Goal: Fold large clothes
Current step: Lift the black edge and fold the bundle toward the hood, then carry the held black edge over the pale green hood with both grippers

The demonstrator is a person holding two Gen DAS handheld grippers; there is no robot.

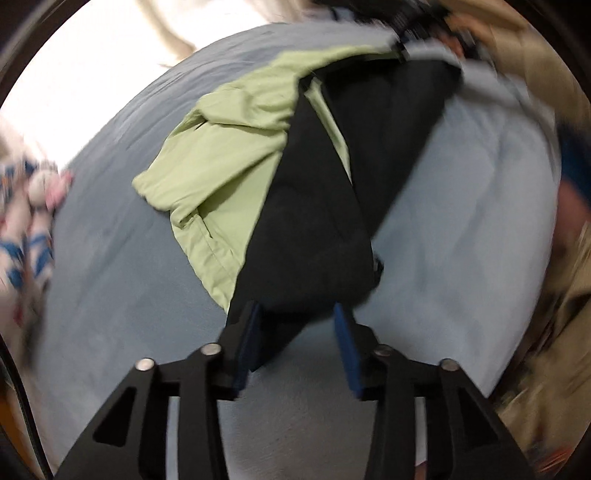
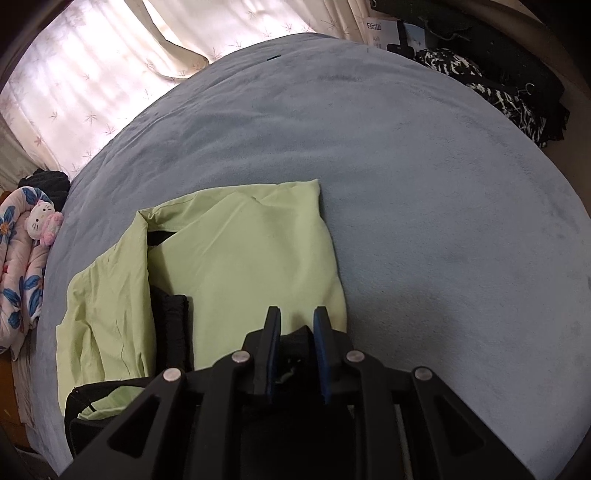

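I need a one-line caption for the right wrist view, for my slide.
Right tongs grip the edge of a light green and black garment lying on a blue-grey bed cover.

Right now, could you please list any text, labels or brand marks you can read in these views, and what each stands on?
White box behind the bed: dark printed characters, too small and blurred to read.
Green and black jacket: no print visible.
Left wrist view: motion-blurred, nothing readable.
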